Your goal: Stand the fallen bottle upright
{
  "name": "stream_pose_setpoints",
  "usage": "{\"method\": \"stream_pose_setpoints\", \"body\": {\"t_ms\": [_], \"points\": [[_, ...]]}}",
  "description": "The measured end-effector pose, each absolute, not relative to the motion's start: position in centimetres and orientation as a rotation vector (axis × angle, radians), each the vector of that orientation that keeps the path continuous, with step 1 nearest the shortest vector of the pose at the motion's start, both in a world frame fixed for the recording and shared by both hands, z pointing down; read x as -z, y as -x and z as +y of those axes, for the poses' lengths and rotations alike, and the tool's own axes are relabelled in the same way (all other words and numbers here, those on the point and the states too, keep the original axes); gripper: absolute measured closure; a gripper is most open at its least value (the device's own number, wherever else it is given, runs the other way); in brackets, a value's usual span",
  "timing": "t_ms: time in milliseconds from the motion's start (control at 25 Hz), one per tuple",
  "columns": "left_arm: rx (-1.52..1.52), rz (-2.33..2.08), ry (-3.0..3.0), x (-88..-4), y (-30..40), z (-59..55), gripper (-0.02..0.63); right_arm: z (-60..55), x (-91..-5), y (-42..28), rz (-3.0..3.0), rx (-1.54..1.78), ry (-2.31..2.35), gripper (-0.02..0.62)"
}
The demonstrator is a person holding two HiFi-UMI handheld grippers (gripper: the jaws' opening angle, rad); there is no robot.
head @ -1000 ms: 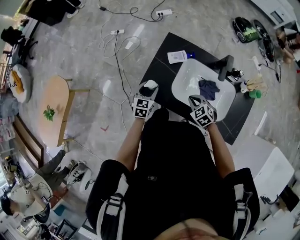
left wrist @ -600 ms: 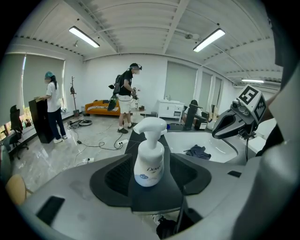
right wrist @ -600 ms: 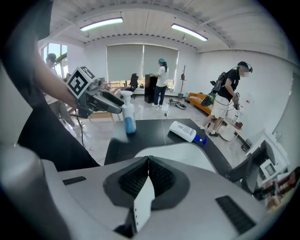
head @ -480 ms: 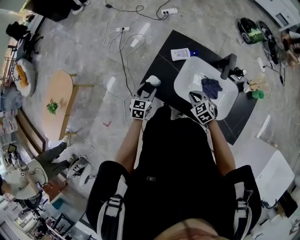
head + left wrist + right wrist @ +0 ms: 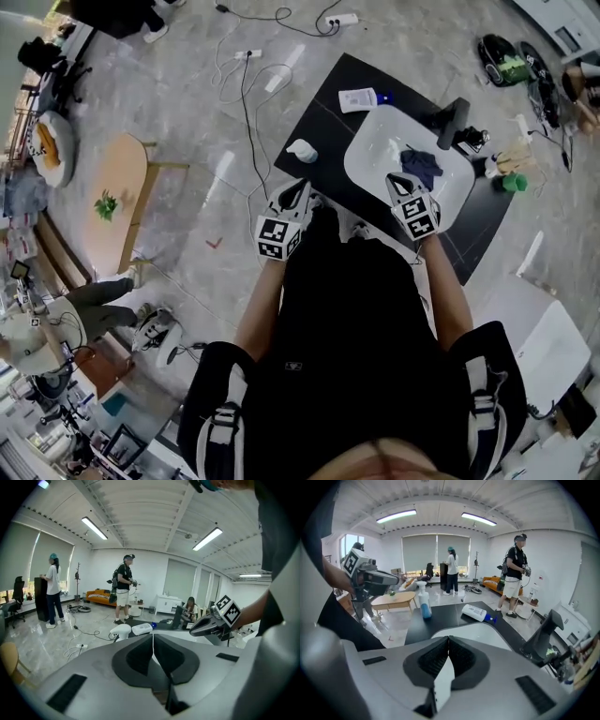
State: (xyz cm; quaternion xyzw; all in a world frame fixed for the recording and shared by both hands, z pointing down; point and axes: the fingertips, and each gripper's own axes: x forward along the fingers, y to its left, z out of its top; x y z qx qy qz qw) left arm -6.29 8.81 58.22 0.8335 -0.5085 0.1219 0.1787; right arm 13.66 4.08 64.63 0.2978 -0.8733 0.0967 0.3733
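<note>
Head view: the black worktop (image 5: 323, 122) carries a spray bottle (image 5: 302, 150) that stands upright just inside its left corner. A white bottle (image 5: 357, 99) with a blue cap lies on its side near the far corner, just beside the rim of a white basin (image 5: 370, 159) that fills the right part of the worktop. A dark cloth (image 5: 420, 167) lies in the basin. The left gripper (image 5: 295, 195) hangs off the near-left edge, apart from the spray bottle. The right gripper (image 5: 398, 186) is over the basin's near rim.

Left gripper view: the fingers (image 5: 140, 656) are pressed together with nothing between them. Past them the spray bottle's white head (image 5: 121, 631) shows, with the white bottle (image 5: 142, 628) lying just beyond it, and the right gripper (image 5: 197, 629) is held level at the right.

Right gripper view: these fingers (image 5: 461, 656) also meet tip to tip and hold nothing. The spray bottle (image 5: 424, 603), blue in its lower half, is upright at the worktop's left corner. The white bottle (image 5: 476, 612) lies flat by the far edge, its cap pointing right. The left gripper (image 5: 391, 577) shows at the left.
</note>
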Motion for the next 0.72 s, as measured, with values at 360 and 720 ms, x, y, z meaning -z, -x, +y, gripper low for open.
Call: {"method": "stream_pose_setpoints", "body": {"t_ms": [360, 720], "points": [[-0.248, -1.199, -2.584, -51.8, 7.0, 4.2, 0.588, -3.6, -63.2, -14.1, -2.154, -0.309, -1.044, 0.535], [-0.277, -1.182, -2.578, -51.8, 10.8, -1.0, 0.588, -8.4, -60.7, -12.3, -2.144, -0.263, -1.172, 0.535]]}}
